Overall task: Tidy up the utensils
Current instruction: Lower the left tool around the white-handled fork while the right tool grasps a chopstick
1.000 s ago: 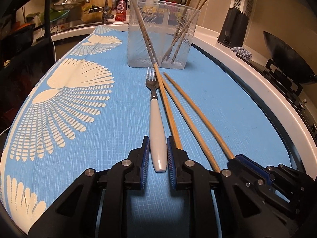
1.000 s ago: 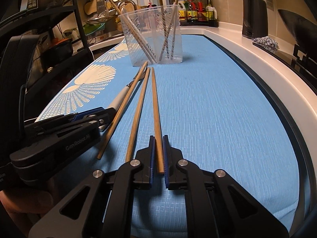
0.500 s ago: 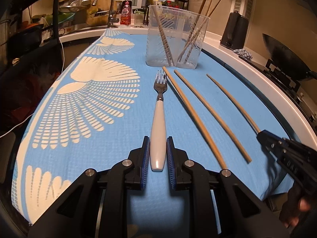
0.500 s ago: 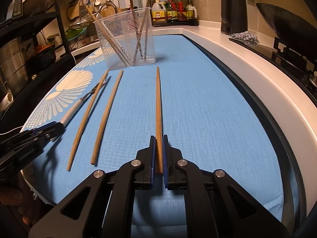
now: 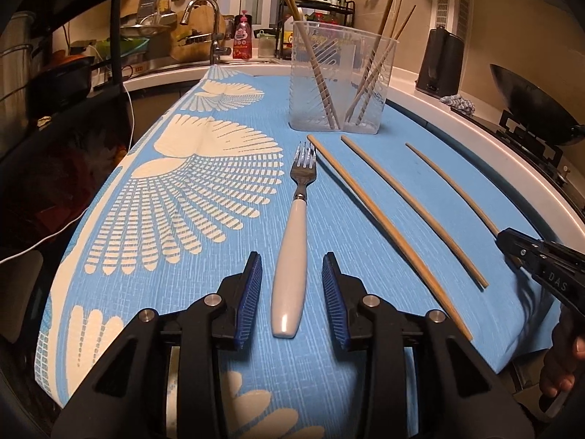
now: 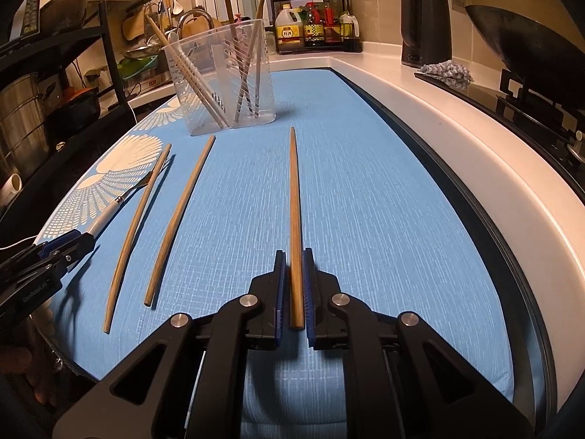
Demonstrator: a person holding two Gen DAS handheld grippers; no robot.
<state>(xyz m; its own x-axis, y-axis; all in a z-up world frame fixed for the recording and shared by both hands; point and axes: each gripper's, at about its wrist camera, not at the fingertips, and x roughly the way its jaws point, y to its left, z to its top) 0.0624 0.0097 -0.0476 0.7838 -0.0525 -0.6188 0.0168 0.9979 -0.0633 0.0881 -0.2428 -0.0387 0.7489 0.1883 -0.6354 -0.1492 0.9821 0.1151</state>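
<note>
- 2 grippers low over blue cloth [image 5: 365, 190].
- left gripper [image 5: 292, 292]: jaws just opened, pads clear of fork [image 5: 292, 256] handle lying between them on cloth.
- right gripper [image 6: 295, 285]: nearly closed, pads around chopstick [image 6: 294, 219] end; contact unclear.
- 2 loose chopsticks [image 6: 175, 219] between; clear holder [image 6: 223, 84] behind.

Fork [image 5: 292, 256]: glossy white handle, metal tines; wood chopsticks [image 5: 387, 234]; woven cloth mat [image 5: 365, 168].
</note>
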